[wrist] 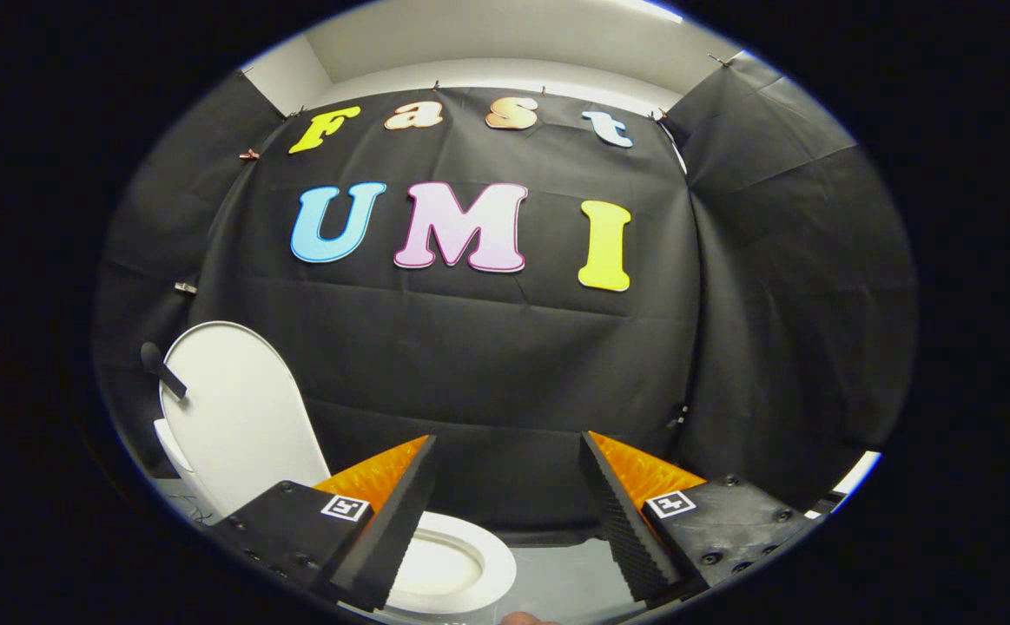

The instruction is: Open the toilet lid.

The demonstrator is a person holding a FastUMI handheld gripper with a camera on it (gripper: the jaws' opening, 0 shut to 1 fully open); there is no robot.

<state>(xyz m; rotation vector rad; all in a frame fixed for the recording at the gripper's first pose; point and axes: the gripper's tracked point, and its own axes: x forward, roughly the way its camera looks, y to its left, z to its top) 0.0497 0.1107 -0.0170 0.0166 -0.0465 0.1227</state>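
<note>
- The toilet lid (pixel 235 417) stands raised, nearly upright, to the left of the gripper and beyond its left finger; it is a smooth, glossy white oval with a rounded top, leaning back toward the black cloth wall (pixel 487 365).
- A short black rod-like piece with a rounded end (pixel 161 367) sticks out at the lid's upper left edge; what it belongs to cannot be told.
- Below the lid, the white seat ring (pixel 457 564) lies flat, a smooth oval with an open middle, partly hidden behind the left finger.
- The gripper (pixel 505 512) hangs above the seat with its fingers spread wide apart and nothing between them.
- Each finger is a black wedge with a ribbed, sawtooth inner face and an orange outer side; the black mounts behind them carry small square black-and-white markers.
- A pale grey floor (pixel 565 573) shows between the fingers, beside the seat.
- The wall is matte black cloth, creased in folds, clipped along its top under a white ceiling (pixel 505 35).
</note>
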